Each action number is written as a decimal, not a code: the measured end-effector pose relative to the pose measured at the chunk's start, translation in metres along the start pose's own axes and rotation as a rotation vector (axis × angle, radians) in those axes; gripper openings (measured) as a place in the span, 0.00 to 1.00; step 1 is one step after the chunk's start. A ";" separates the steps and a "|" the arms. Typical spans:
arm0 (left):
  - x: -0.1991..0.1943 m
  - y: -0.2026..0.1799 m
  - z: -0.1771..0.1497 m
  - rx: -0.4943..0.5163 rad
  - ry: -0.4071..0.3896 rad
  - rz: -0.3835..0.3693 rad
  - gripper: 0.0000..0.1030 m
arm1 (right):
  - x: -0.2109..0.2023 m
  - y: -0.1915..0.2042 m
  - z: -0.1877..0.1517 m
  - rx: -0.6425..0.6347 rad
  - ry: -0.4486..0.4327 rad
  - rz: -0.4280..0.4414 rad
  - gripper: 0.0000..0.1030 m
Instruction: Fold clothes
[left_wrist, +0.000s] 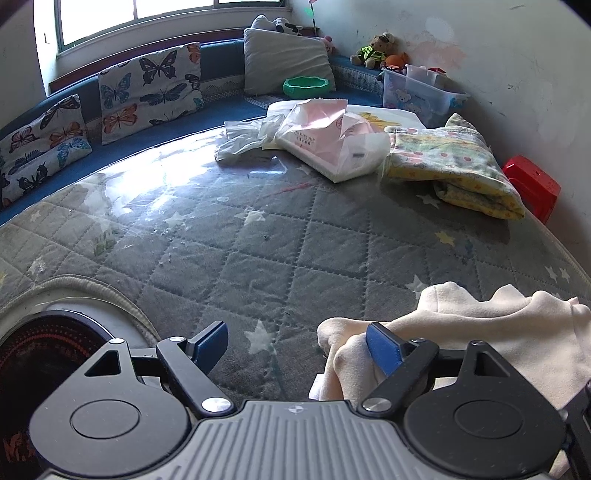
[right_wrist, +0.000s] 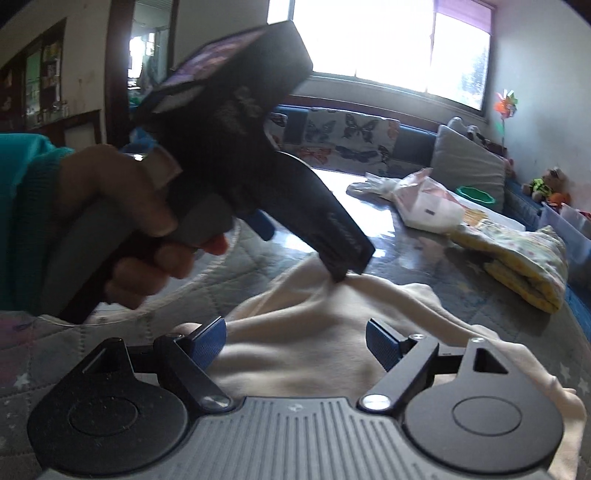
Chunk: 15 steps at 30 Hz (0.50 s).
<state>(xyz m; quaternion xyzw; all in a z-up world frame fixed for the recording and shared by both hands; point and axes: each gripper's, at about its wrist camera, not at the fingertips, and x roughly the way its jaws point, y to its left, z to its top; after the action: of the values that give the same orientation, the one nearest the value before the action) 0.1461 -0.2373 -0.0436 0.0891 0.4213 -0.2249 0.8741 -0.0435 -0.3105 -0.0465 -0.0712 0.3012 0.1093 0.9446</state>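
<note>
Cream garment (right_wrist: 314, 354) nearest, rumpled, soft fleece-like, lumpy folds, lying at near edge of quilted table (left_wrist: 258, 240). Right claw (right_wrist: 295, 343) above it, jaws opening, cloth beneath, unpinched. Left claw (left_wrist: 295, 347) apart; one pad touching cloth edge. Table middle bare; floral bundle (left_wrist: 454, 166), plastic bags (left_wrist: 332, 140) at far side.

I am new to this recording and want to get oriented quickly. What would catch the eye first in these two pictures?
First comes the crumpled cream fleece garment on the grey quilted star-print mat, close under both cameras. In the right wrist view, the left tongs, held by a hand in a teal sleeve, touch its raised fold. Farther back lie a folded yellow floral cloth and butterfly-print cushions under the window.
</note>
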 end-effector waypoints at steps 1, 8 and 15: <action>0.000 0.000 0.000 -0.002 0.001 -0.002 0.83 | -0.001 0.001 0.000 0.002 -0.001 0.012 0.82; 0.000 0.000 0.000 -0.007 0.004 -0.002 0.83 | -0.008 0.012 -0.007 0.006 0.003 0.115 0.82; -0.007 -0.003 -0.003 -0.001 -0.005 0.002 0.83 | -0.030 0.009 -0.010 0.050 -0.014 0.113 0.85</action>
<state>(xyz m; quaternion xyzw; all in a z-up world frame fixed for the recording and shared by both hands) 0.1394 -0.2368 -0.0401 0.0886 0.4190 -0.2238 0.8755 -0.0753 -0.3091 -0.0376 -0.0297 0.3006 0.1555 0.9405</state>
